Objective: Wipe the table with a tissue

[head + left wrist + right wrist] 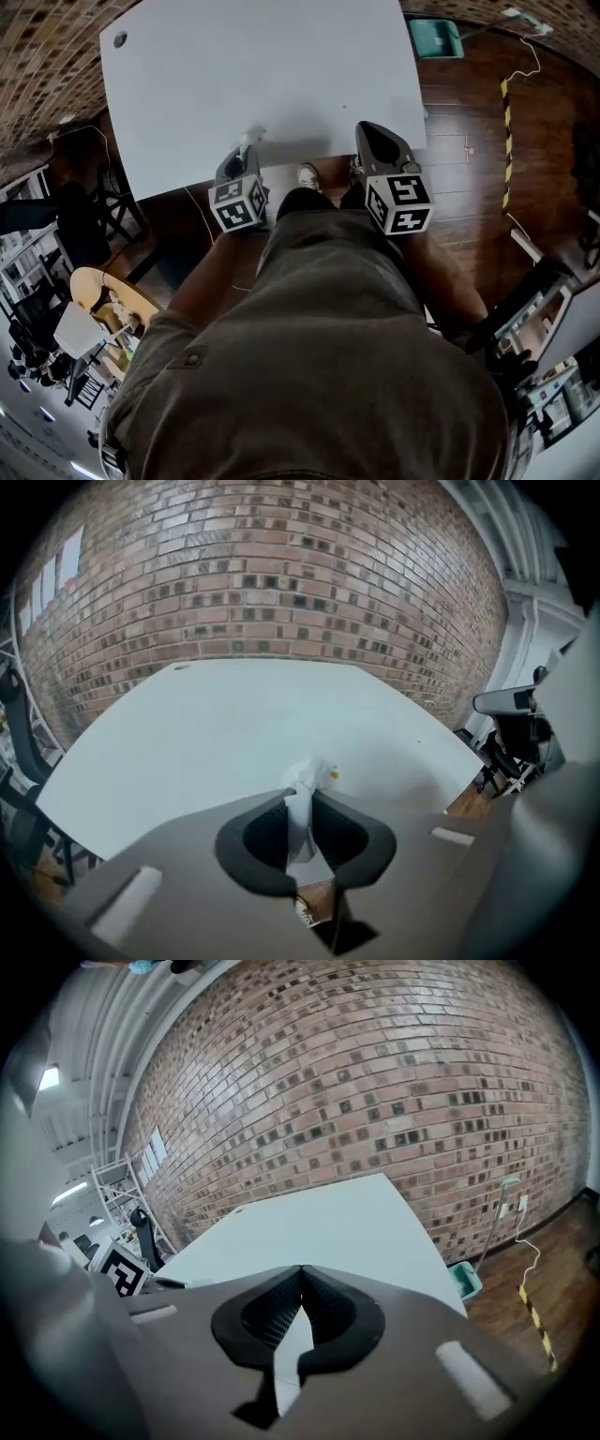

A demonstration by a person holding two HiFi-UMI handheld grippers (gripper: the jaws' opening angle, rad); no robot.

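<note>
A white table [272,75] fills the upper middle of the head view. My left gripper [242,155] hovers at its near edge, shut on a crumpled white tissue [305,799] that sticks up between the jaws. A small yellow speck [334,776] lies on the table [234,733] just past the tissue. My right gripper [370,136] is at the near edge further right, its jaws shut with nothing between them. In the right gripper view the gripper [302,1274] points across the table [328,1222] toward the brick wall.
A brick wall [272,583] stands behind the table. A teal bin [435,37] sits on the wooden floor at the table's far right corner. Yellow-black tape [507,141] marks the floor on the right. Chairs and a round table [103,291] stand at left.
</note>
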